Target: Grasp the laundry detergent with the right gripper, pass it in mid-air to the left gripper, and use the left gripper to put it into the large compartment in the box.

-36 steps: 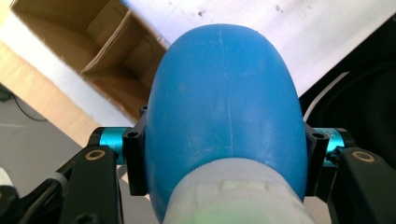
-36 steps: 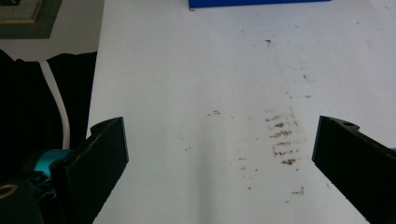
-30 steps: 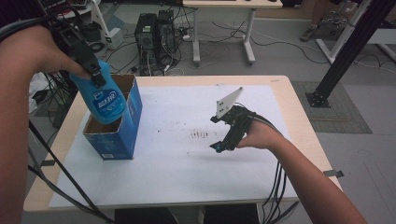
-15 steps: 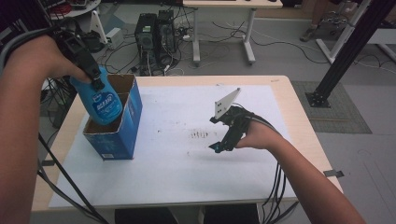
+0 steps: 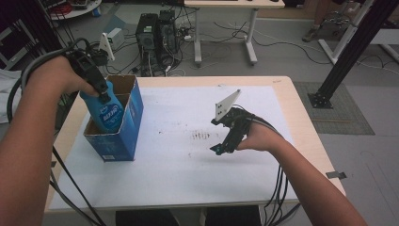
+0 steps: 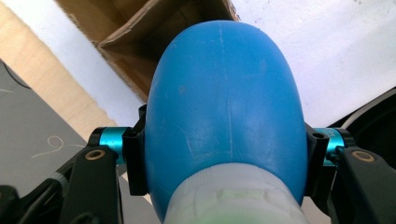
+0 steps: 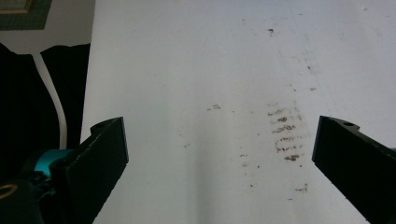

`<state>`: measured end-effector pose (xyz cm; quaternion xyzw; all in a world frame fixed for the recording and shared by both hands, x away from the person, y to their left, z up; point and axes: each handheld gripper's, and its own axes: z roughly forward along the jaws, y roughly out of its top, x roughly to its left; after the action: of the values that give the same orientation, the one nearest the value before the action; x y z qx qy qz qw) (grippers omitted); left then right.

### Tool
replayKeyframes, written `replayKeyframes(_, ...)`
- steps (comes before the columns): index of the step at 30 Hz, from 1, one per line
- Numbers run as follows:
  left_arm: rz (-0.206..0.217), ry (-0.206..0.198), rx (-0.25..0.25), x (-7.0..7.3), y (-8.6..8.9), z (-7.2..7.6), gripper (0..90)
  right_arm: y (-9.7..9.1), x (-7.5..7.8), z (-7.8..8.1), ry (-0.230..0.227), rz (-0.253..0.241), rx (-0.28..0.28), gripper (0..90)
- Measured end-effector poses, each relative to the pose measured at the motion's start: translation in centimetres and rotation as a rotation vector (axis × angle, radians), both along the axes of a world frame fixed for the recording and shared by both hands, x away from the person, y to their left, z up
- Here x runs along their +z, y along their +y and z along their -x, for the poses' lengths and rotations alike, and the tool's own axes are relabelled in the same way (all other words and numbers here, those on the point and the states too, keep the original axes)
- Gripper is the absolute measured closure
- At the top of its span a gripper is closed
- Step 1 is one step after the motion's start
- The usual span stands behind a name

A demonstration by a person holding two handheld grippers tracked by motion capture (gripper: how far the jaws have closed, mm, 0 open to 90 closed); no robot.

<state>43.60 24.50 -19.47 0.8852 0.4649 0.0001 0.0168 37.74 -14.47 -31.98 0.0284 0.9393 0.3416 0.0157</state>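
From the high view I can't see the bottom of the blue bottle (image 5: 107, 113): its lower part is sunk inside the open blue cardboard box (image 5: 126, 127), behind the box's near wall, so what it stands on in there I cannot tell. My left gripper (image 5: 99, 92) covers the bottle's top, and the label print is too blurred to read.

The left gripper view gives me what the high one hides: both black jaws pressed against the sides of the bottle (image 6: 224, 112), a pale cap at the bottom edge of the frame, and beyond the bottle's rounded body the brown inside of the box (image 6: 140, 32) with one flap folded inward (nothing else in the box that I can make out).

My right gripper (image 5: 221, 148) rests low over the white sheet (image 5: 188, 174) near the table's middle, well apart from the box. In the right gripper view its jaws stand wide with nothing between them, above a patch of dark smudges (image 7: 285, 135) on the sheet (image 7: 187, 70).
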Motion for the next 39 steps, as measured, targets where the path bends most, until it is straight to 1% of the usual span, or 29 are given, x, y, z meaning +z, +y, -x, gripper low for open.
replayKeyframes(1,0.000,0.014,-0.015,-1.2,-0.1,-0.2,38.0,0.1,0.0,0.1,0.003,0.000,-0.002,2.7)
replayKeyframes(2,0.001,0.017,-0.021,-1.6,-0.1,-0.3,38.1,0.1,0.0,0.1,-0.002,0.001,0.001,2.7)
replayKeyframes(3,0.001,0.017,-0.021,-1.6,-0.1,-0.3,38.1,0.1,0.0,0.1,-0.002,0.001,0.001,2.7)
replayKeyframes(4,0.006,0.020,-0.017,-2.0,0.0,-0.4,38.1,0.1,0.0,0.2,-0.001,0.002,0.000,2.7)
replayKeyframes(5,0.006,0.020,-0.017,-2.0,0.0,-0.4,38.1,0.1,0.0,0.2,-0.001,0.002,0.000,2.7)
replayKeyframes(6,-0.003,0.026,-0.027,-3.0,0.0,-0.5,38.1,0.2,-0.1,0.2,0.000,0.000,-0.003,2.7)
replayKeyframes(7,-0.010,0.030,-0.028,-3.3,0.0,-0.6,38.0,0.2,-0.1,0.2,-0.001,0.002,-0.004,2.7)
replayKeyframes(9,-0.010,0.027,-0.027,-3.8,-0.1,-0.7,38.1,0.2,-0.2,0.2,0.001,0.002,-0.004,2.7)
replayKeyframes(11,-0.019,0.029,-0.045,-4.5,0.0,-0.8,38.0,0.2,-0.3,0.2,0.006,0.007,-0.007,2.7)
replayKeyframes(12,-0.020,0.031,-0.045,-4.9,0.0,-0.9,38.0,0.2,-0.3,0.2,0.006,0.007,-0.007,2.7)
replayKeyframes(14,-0.020,0.031,-0.045,-4.9,0.0,-0.9,38.0,0.2,-0.3,0.2,0.005,0.005,-0.003,2.7)
replayKeyframes(15,-0.011,0.038,-0.059,-6.2,0.1,-1.0,38.0,0.2,-0.3,0.2,0.005,0.005,-0.003,2.7)
replayKeyframes(17,-0.009,0.031,-0.077,-6.9,0.0,-1.0,38.0,0.3,-0.4,0.1,0.006,0.006,0.001,2.7)
replayKeyframes(20,-0.025,0.027,-0.090,-7.7,-0.2,-1.1,38.0,0.3,-0.5,0.0,0.009,0.010,0.001,2.7)
replayKeyframes(21,-0.030,0.025,-0.094,-8.0,-0.2,-1.1,38.0,0.3,-0.5,0.0,0.010,0.010,0.000,2.7)
replayKeyframes(23,-0.030,0.025,-0.094,-8.0,-0.2,-1.1,38.0,0.3,-0.5,0.0,0.009,0.010,0.000,2.7)
replayKeyframes(24,-0.028,0.019,-0.099,-8.4,-0.1,-1.2,38.0,0.3,-0.5,0.0,0.009,0.010,0.000,2.7)
replayKeyframes(26,-0.022,0.015,-0.107,-8.8,-0.1,-1.2,38.0,0.3,-0.5,0.1,0.012,0.011,-0.001,2.7)
replayKeyframes(27,-0.033,0.024,-0.126,-8.9,-0.1,-1.3,38.0,0.3,-0.5,0.0,0.010,0.011,0.000,2.7)
replayKeyframes(29,-0.035,0.021,-0.137,-9.3,-0.2,-1.3,38.0,0.3,-0.5,0.1,0.012,0.012,-0.003,2.7)
replayKeyframes(30,-0.033,0.022,-0.129,-9.5,-0.2,-1.3,37.9,0.3,-0.5,0.1,0.013,0.013,-0.003,2.7)
replayKeyframes(31,-0.033,0.025,-0.131,-9.6,-0.2,-1.3,38.0,0.3,-0.5,0.0,0.011,0.014,-0.002,2.7)
replayKeyframes(33,-0.019,0.011,-0.127,-9.7,-0.1,-1.3,37.9,0.3,-0.5,0.1,0.015,0.016,-0.004,2.7)
replayKeyframes(34,-0.024,0.017,-0.133,-9.7,0.0,-1.3,37.9,0.4,-0.5,0.1,0.015,0.016,-0.004,2.7)
replayKeyframes(35,-0.021,0.016,-0.122,-9.7,0.0,-1.3,37.9,0.4,-0.6,0.1,0.015,0.015,-0.002,2.7)
replayKeyframes(36,-0.023,0.019,-0.131,-9.7,0.0,-1.3,37.9,0.4,-0.6,0.1,0.014,0.017,-0.002,2.7)
replayKeyframes(39,-0.021,0.017,-0.135,-9.7,0.1,-1.3,37.7,0.5,-0.6,0.1,0.013,0.016,-0.001,2.7)
